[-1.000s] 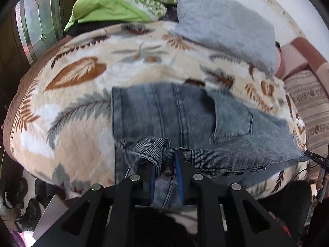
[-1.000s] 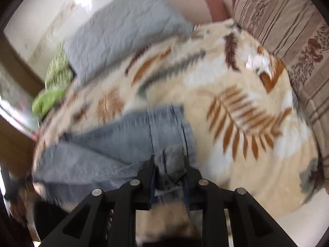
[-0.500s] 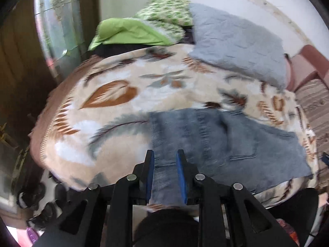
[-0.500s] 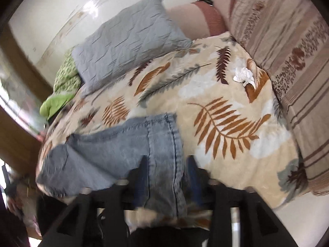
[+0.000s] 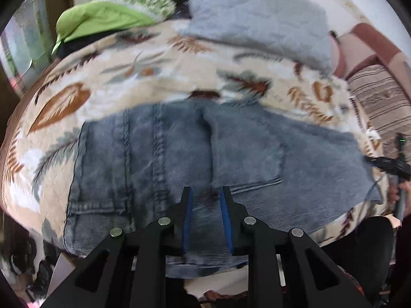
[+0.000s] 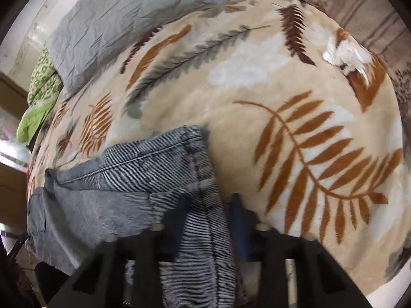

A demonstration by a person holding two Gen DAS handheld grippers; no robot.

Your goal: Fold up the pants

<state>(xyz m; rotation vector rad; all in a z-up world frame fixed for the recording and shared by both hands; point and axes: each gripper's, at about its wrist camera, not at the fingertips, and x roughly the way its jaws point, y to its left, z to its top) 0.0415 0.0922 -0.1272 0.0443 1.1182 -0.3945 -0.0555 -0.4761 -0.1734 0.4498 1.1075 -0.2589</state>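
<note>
The grey-blue denim pants [image 5: 179,159] lie folded flat on the leaf-print blanket [image 5: 143,77], near the bed's front edge. My left gripper [image 5: 204,205] is open and empty, its blue pads just above the pants' near edge. In the right wrist view the pants [image 6: 143,179] lie at lower left. My right gripper [image 6: 209,210] is open over the pants' hem end, holding nothing; its fingers are blurred.
A grey pillow [image 5: 257,18] and green bedding [image 5: 102,18] lie at the far end of the bed. A striped brown cushion [image 5: 380,97] borders the right side. A white crumpled tissue [image 6: 344,56] lies on the blanket [image 6: 257,64]. The bed's edge drops off just below both grippers.
Both grippers were shut on bunched denim a second ago; they have let go and opened. The pants now lie flat, and both grippers have drawn back toward the bed's near edge.
</note>
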